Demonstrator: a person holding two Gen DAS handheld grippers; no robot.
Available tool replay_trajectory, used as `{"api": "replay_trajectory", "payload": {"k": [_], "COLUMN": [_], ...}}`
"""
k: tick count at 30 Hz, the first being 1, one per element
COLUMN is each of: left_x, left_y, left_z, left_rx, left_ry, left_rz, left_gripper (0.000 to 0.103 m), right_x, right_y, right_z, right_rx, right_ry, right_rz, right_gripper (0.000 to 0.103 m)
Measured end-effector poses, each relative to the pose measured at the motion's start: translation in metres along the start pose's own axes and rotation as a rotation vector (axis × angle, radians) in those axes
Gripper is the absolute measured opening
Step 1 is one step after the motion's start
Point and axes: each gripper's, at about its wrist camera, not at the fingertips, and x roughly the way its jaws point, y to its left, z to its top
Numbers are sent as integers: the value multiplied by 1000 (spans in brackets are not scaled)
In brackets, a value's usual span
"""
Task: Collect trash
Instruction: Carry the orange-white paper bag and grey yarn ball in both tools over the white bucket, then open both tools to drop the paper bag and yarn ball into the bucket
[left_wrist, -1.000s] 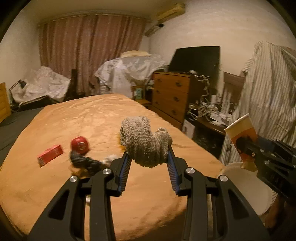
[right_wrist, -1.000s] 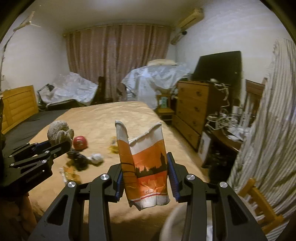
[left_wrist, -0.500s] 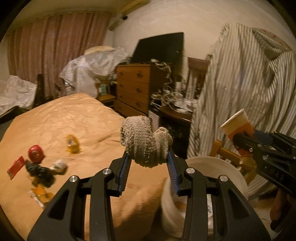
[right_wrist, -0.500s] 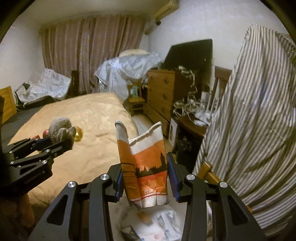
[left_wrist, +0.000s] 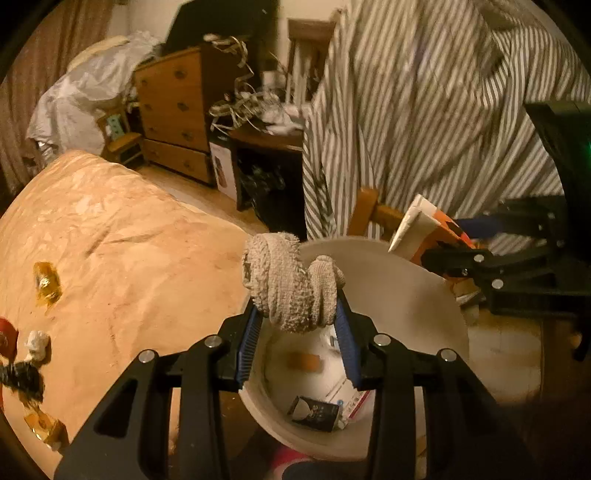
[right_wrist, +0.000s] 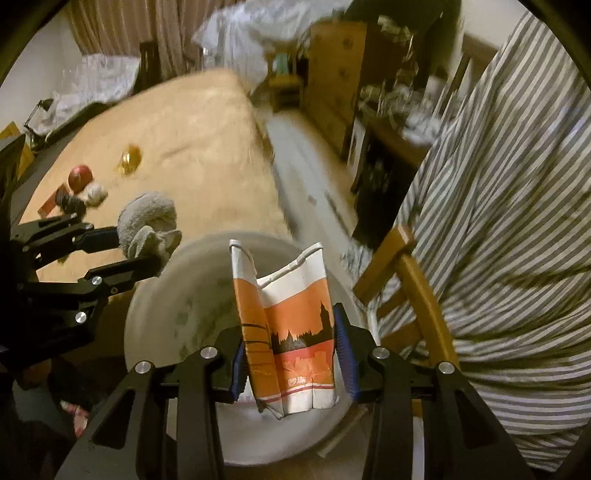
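**Two grippers with trash above the white bucket beside the bed**

The white bucket (left_wrist: 424, 291) stands on the floor at the corner of the bed (left_wrist: 122, 254), and everything here is placed from it. Directly over its mouth the left gripper (left_wrist: 297, 319) is clenched on a bundled grey knitted cloth (left_wrist: 291, 280), the blue pads pressing both sides. Just to the right of that, over the bucket's far rim, the right gripper (right_wrist: 291, 354) grasps a crushed orange-and-white paper cup (right_wrist: 288, 332), flattened between its pads and standing upright. Inside the bucket lie paper scraps and a small dark carton (left_wrist: 314, 413).

Left of the bucket spreads the bed's tan cover, with more litter well away from the bucket: a gold wrapper (left_wrist: 46, 282), a red round item (right_wrist: 79, 177), a white crumpled wad (right_wrist: 96, 194), a black crumpled piece (right_wrist: 72, 203) and a red flat packet (right_wrist: 51, 205). Right behind the bucket stands a wooden chair (right_wrist: 417, 291) draped with a grey-striped sheet (right_wrist: 498, 221). Further behind the bucket are a dark low table (left_wrist: 266, 140) heaped with cables and papers, then a wooden chest of drawers (left_wrist: 173, 110), a small wooden chair (left_wrist: 123, 142), and furniture under a pale plastic cover (left_wrist: 85, 92). Pinkish-brown curtains (right_wrist: 122, 33) hang along the far wall.
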Motion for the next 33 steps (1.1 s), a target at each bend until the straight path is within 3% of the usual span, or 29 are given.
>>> {"api": "replay_trajectory", "payload": {"k": [4, 12, 13, 15, 16, 17, 33], "left_x": [13, 20, 19, 20, 18, 17, 5], "left_y": [-4, 0, -1, -3, -3, -2, 21], "left_z": [0, 1, 1, 0, -1, -1, -9], "left_rx": [33, 29, 30, 30, 32, 31, -31], "left_ry": [49, 65, 64, 54, 42, 31, 21], "left_rz": [-2, 12, 14, 27, 38, 49, 47], "left_gripper": [38, 38, 41, 61, 76, 79, 79], "right_x": [20, 20, 19, 18, 17, 16, -7], "right_y": [-2, 13, 14, 11, 10, 9, 25], "right_z": [-1, -12, -14, -13, -13, -14, -13], "right_rx": [-15, -4, -3, 8, 13, 20, 16], "right_ry": [70, 70, 68, 58, 54, 48, -36], "right_rz": [14, 33, 34, 41, 48, 61, 85], "right_gripper": [42, 42, 42, 48, 50, 51, 56]}}
